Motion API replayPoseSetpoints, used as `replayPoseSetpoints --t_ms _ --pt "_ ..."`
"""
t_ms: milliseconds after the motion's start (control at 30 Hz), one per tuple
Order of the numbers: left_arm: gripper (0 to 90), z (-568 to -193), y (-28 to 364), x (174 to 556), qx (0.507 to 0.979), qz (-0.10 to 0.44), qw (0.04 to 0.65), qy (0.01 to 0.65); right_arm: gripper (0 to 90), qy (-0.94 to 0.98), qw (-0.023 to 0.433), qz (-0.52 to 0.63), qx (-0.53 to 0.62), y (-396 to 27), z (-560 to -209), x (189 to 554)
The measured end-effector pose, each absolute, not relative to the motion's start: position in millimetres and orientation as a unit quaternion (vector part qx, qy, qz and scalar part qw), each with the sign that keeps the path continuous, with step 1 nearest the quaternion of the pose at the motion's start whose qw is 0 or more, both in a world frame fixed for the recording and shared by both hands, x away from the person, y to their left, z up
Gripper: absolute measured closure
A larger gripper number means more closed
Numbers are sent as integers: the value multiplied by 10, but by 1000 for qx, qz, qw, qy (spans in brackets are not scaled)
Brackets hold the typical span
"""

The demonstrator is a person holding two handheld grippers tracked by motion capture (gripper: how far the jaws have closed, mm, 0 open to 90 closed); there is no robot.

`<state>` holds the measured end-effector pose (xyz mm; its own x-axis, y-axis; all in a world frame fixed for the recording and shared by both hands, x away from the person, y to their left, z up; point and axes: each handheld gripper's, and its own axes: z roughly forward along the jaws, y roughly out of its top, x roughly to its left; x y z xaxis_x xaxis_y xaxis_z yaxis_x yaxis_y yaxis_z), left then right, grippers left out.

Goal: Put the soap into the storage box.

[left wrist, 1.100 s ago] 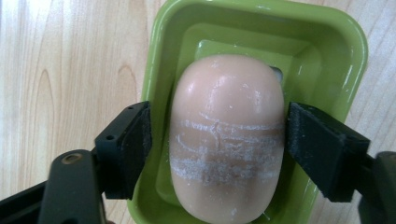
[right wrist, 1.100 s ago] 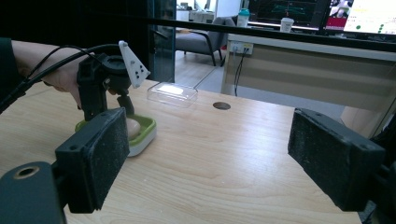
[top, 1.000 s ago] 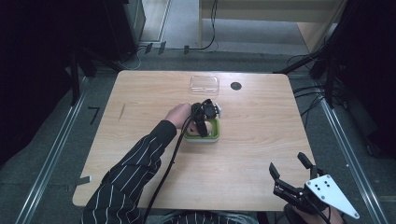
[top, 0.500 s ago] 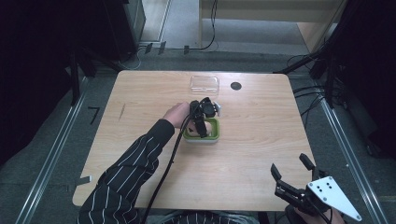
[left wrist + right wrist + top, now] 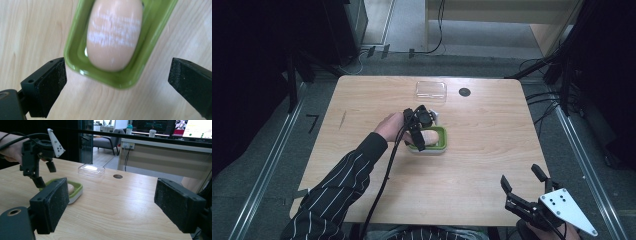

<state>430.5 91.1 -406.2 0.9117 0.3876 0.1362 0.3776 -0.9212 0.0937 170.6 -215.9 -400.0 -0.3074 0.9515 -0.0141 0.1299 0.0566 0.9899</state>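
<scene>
Both jaws of my left gripper have just been opening and stand wide, nothing between them. It hovers mid-frame above the bread roll in the green tray. My right gripper, lower right, is wide too.

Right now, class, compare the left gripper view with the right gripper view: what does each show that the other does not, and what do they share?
Left gripper view alone: the pale oval soap seen from straight above, with white streaks across it, and the left gripper open above the table.

Right gripper view alone: the clear lid, a dark round hole in the table, and the right gripper open.

Both: the green dish with the soap lying in it, and the wooden table.
</scene>
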Motion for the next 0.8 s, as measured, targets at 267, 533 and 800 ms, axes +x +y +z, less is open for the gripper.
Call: replayPoseSetpoints --t_ms 267,533,800 --pt "0 -4032 1124 4118 974 71 29 213 132 614 390 526 440 -2156 -3999 1708" --pt "0 -4036 1279 3864 970 68 26 230 132 615 389 526 440 -2153 -3998 1707" --pt "0 -4033 1408 3643 968 66 22 243 132 615 389 526 440 -2149 -3998 1708"
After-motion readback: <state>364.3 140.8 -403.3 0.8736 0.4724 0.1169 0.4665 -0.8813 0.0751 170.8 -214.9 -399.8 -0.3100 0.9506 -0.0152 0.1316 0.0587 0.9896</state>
